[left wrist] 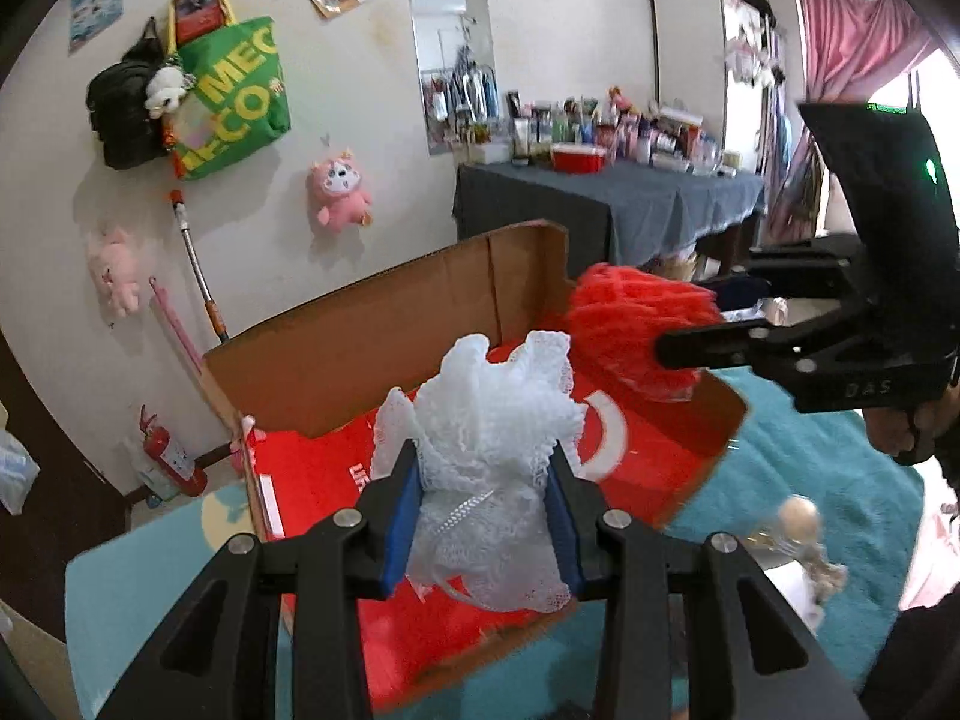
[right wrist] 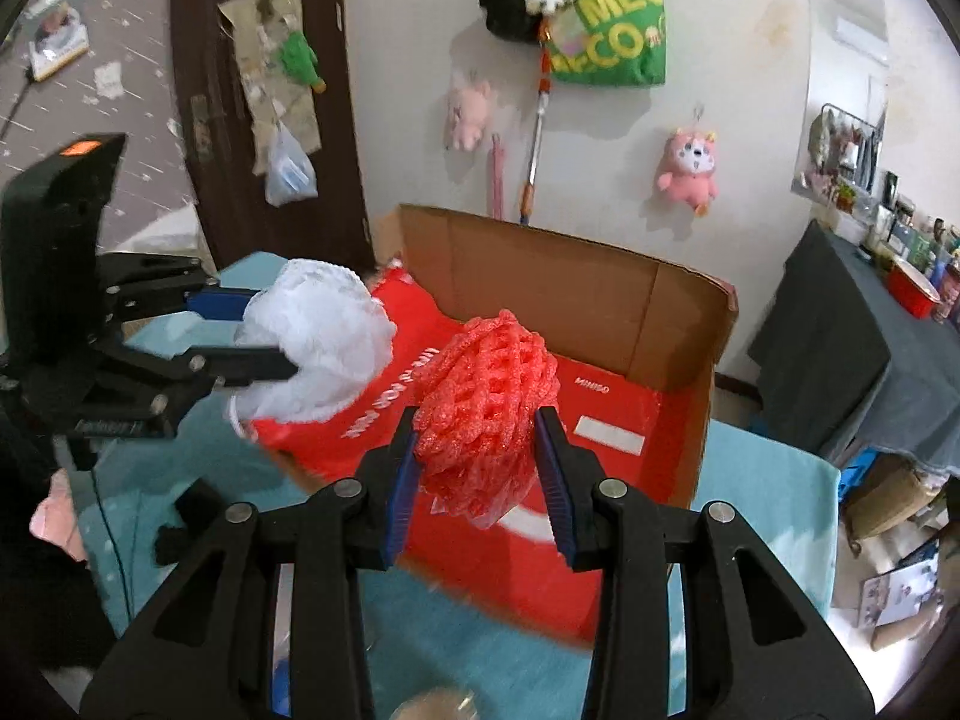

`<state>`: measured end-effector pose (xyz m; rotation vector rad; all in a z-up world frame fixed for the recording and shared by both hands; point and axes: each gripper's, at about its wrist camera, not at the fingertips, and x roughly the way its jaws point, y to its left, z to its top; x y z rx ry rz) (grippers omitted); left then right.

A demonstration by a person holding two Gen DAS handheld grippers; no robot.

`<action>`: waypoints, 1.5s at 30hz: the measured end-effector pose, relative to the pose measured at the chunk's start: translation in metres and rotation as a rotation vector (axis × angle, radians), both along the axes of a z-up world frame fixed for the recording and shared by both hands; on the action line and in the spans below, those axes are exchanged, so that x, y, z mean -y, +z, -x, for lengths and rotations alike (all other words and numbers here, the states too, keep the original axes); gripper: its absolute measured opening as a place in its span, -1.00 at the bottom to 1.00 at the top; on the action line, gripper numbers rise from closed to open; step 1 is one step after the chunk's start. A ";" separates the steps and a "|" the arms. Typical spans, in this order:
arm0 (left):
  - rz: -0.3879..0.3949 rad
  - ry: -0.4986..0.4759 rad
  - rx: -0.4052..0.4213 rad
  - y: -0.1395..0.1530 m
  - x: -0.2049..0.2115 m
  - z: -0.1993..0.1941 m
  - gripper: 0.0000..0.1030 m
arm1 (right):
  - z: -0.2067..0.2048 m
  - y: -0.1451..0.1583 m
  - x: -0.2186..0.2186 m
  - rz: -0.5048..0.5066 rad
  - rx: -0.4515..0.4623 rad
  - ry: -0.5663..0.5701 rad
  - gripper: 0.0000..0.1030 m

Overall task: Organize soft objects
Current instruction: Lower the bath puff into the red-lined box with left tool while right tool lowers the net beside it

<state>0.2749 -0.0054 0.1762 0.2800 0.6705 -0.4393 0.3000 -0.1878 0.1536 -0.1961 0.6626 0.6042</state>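
Left hand-held gripper (left wrist: 483, 516) pinches the white mesh puff (left wrist: 492, 450); right hand-held gripper (right wrist: 480, 474) pinches the red foam net (right wrist: 486, 402) — both held over the cardboard box (right wrist: 570, 276), which sits on the teal surface (right wrist: 768, 516). At 12 o'clock the box's red lining looks empty — nothing dropped yet. Left: release both inside.
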 end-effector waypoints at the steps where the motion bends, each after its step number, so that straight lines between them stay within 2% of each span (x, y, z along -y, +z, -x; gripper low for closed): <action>1: -0.016 -0.004 -0.011 -0.003 0.004 -0.010 -0.22 | -0.011 -0.003 -0.003 0.008 -0.016 0.000 -0.32; 10: -0.094 0.034 -0.107 -0.043 0.019 -0.092 -0.20 | -0.115 -0.051 -0.029 0.078 -0.199 -0.084 -0.32; 15: -0.069 0.067 -0.173 -0.064 0.015 -0.127 -0.18 | -0.152 -0.068 -0.042 0.114 -0.259 -0.132 -0.31; 20: -0.047 0.088 -0.205 -0.080 0.013 -0.147 -0.16 | -0.164 -0.075 -0.043 0.129 -0.302 -0.153 -0.31; 25: -0.052 0.095 -0.203 -0.091 0.014 -0.150 -0.09 | -0.168 -0.077 -0.043 0.137 -0.331 -0.164 -0.29; 34: -0.066 0.098 -0.191 -0.094 0.014 -0.149 0.04 | -0.177 -0.081 -0.039 0.114 -0.370 -0.178 -0.20; 45: -0.065 0.112 -0.185 -0.096 0.009 -0.146 0.20 | -0.184 -0.084 -0.032 0.136 -0.391 -0.217 -0.07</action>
